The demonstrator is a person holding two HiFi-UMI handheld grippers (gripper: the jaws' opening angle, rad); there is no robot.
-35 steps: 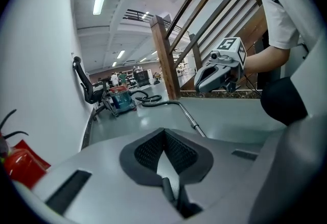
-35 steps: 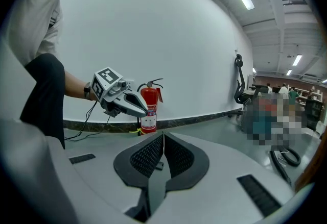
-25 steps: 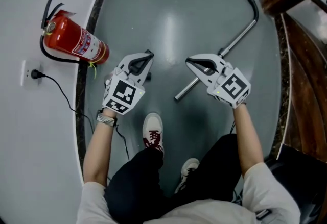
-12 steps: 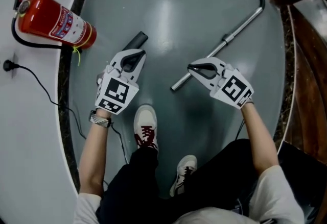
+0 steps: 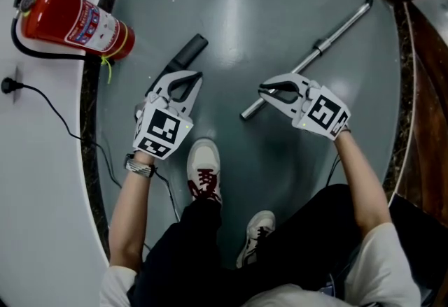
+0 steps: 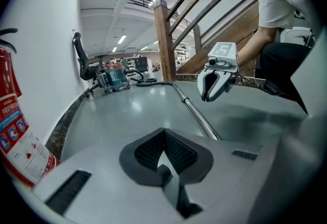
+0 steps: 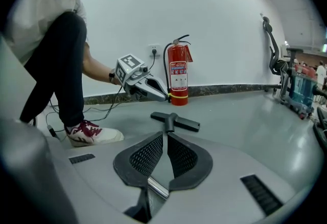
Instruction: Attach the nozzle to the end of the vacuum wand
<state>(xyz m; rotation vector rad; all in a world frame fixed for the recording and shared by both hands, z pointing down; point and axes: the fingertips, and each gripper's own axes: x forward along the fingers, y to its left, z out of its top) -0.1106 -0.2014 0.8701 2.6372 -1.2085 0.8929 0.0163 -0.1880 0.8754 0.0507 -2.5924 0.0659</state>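
A person crouches over a glossy grey floor, seen from above, with a tool in each hand. The left tool hangs above the black nozzle, which lies on the floor just beside a red fire extinguisher. The right tool hangs near the lower end of the metal vacuum wand, which lies slanting away towards its hose at the top edge. Nozzle and wand lie well apart, so nothing is joined yet.

Both tools are clenched and empty. In the left tool's own view its dark pads meet at the tip; in the right tool's view the pads stand with only a thin slit between them.

Likely troubles:
- If either tool comes down clenched, it would nudge its part instead of taking it.
- The wand is round and the floor smooth, so a push could probably set it rolling, and the hose may drag on it.
- The nozzle is T-shaped. The left tool partly hides it from above, so which way its neck faces is uncertain there. A grip on the wrong part would spoil the line-up with the wand end.
- The white shoe and a power cord lie close enough to snag.
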